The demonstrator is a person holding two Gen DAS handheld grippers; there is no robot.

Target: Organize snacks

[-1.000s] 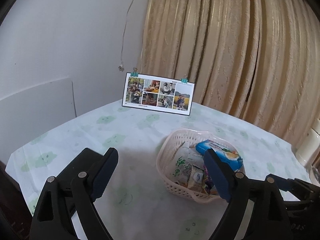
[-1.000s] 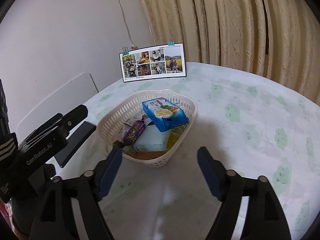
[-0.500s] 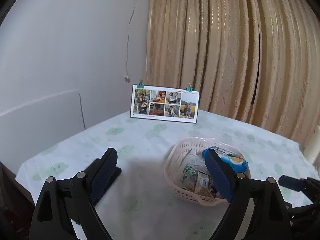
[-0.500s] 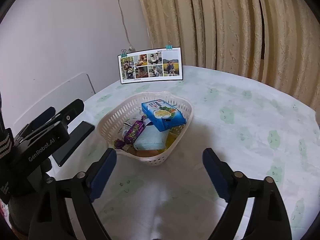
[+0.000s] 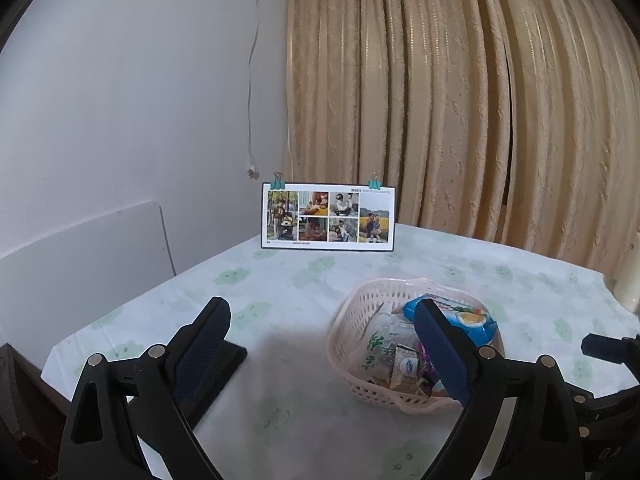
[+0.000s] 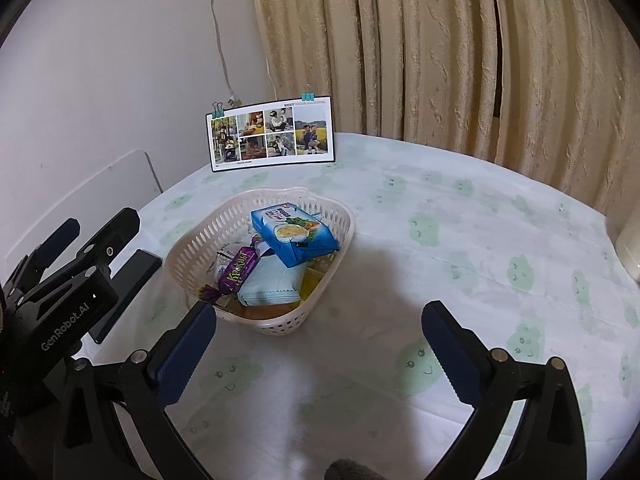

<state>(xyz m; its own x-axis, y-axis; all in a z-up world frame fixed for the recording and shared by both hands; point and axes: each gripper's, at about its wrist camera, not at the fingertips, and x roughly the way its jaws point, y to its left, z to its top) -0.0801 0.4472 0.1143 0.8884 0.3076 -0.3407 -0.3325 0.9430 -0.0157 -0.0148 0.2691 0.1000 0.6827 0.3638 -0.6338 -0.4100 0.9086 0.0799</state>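
A white lattice basket [image 6: 192, 248] [image 5: 352, 312] stands on the table and holds several snack packs. On top lies a blue packet [image 6: 294, 236] [image 5: 468, 314], with a purple wrapped bar [image 6: 238, 272] and a pale blue pack [image 6: 268, 284] under it. My right gripper [image 6: 320, 344] hangs open above the cloth, just in front of the basket, with nothing between its fingers. My left gripper [image 5: 320, 344] is open too, left of and in front of the basket, and empty. Its body shows at the left of the right wrist view as the left gripper [image 6: 60, 280].
A photo card [image 5: 328, 216] [image 6: 272, 134] with two teal clips stands at the far side of the table. A flat black object [image 5: 216, 376] [image 6: 128, 280] lies left of the basket. Beige curtains hang behind. A cream-coloured item [image 6: 628, 240] stands at the right edge.
Both grippers have pulled back and risen away from the basket, which looks smaller now. Both stay open and empty.
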